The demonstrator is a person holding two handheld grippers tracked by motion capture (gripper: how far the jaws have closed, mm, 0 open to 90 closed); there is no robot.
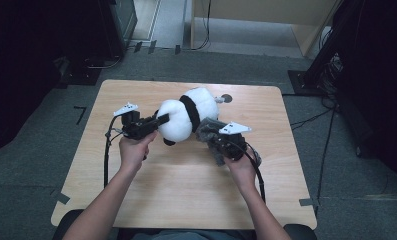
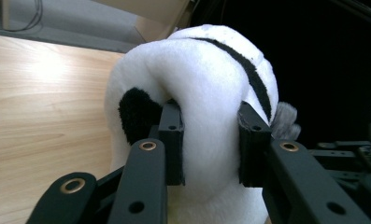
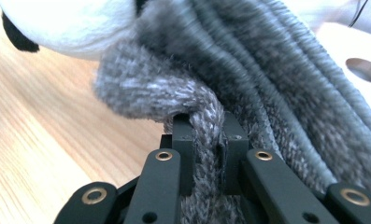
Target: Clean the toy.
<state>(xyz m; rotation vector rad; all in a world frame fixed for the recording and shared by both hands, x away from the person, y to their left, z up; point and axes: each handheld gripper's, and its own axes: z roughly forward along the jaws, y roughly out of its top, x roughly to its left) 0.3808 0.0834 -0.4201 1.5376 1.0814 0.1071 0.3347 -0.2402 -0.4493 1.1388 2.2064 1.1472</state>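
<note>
A white plush panda (image 1: 183,117) with black band and black ears is held above the wooden table (image 1: 186,190). My left gripper (image 1: 162,120) is shut on its white head; in the left gripper view the panda (image 2: 206,93) bulges between my left gripper (image 2: 210,144) jaws, a black ear beside the left jaw. A grey fuzzy cloth (image 1: 209,131) hangs against the panda's right side. My right gripper (image 1: 217,139) is shut on a fold of it; the grey cloth (image 3: 248,84) is pinched tight in my right gripper (image 3: 207,154).
A round hole (image 1: 226,98) sits in the table near its far edge. Black cables trail from both grippers over the tabletop. Grey carpet surrounds the table, with dark stands and cables at the right and a cabinet at the far left.
</note>
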